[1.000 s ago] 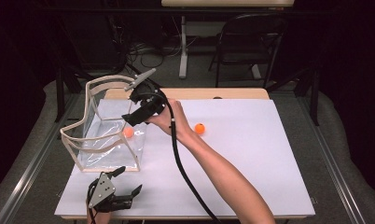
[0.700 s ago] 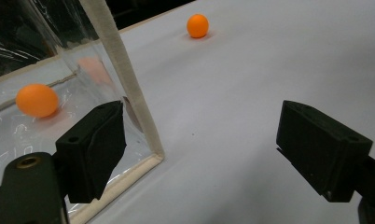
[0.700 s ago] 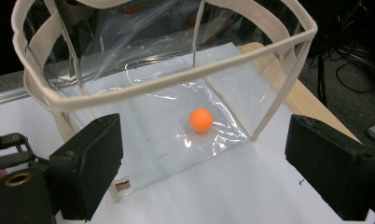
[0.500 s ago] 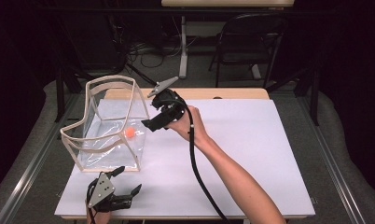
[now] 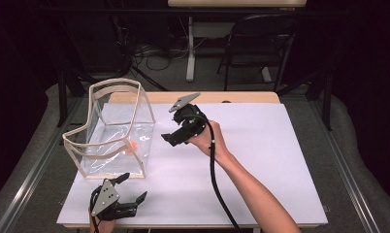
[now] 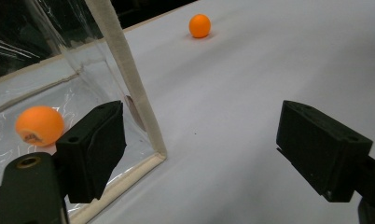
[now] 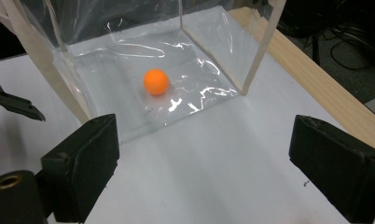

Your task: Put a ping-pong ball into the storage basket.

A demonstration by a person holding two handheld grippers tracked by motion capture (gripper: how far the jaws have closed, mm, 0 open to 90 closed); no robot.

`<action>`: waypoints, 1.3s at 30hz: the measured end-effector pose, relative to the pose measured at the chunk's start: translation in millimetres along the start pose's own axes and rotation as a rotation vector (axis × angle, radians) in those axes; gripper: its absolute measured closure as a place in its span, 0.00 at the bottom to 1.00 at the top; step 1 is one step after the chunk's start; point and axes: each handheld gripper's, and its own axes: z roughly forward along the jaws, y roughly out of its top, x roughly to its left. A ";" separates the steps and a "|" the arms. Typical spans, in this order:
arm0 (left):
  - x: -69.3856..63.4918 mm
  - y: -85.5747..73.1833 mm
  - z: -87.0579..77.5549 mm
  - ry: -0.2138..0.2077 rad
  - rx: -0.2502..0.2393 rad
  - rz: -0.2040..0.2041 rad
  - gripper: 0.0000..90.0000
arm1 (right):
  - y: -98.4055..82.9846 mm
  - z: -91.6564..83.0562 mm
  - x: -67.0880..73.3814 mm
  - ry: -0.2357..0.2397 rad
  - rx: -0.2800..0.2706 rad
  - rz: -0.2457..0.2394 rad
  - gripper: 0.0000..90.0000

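A clear box with a cream frame [image 5: 116, 92] stands on the left of the white table. One orange ball [image 5: 131, 148] [image 7: 156, 82] [image 6: 39, 125] lies on its floor. A second orange ball [image 6: 199, 25] rests on the table farther off in the left gripper view. My right gripper [image 5: 170, 139] [image 7: 206, 158] hangs just right of the box, pointing at it. Its jaws have just been opening and stand open with nothing between them. My left gripper [image 5: 133, 188] [image 6: 213, 158] waits open and empty by the box's near corner.
A wooden strip [image 5: 241, 97] [image 7: 316, 88] runs along the table's far edge. The white sheet [image 5: 270, 160] stretches out to the right of my hand. A black cable [image 5: 217, 189] trails from the right gripper along the forearm. A chair [image 5: 261, 43] stands beyond the table.
My right gripper has moved right and down, from over the box's rim to the table beside it. The ball on the table is now hidden behind my hand. The left gripper stayed put.
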 end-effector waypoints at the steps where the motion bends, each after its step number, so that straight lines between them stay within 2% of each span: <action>1: -0.1 0.1 0.0 0.000 0.000 0.001 0.17 | -3.7 0.0 -0.6 0.000 0.001 0.002 0.08; 14: 0.1 0.0 0.1 0.001 0.000 0.002 0.17 | -45.6 -1.8 -7.8 -0.005 0.016 0.053 0.05; 31: 0.1 -0.3 -0.6 0.004 -0.001 -0.002 0.17 | -95.0 -5.3 -7.6 -0.018 0.039 0.099 0.02; 39: 0.4 -1.0 -1.8 0.003 0.000 0.001 0.17 | -116.4 -11.5 -10.2 -0.043 0.054 0.124 0.01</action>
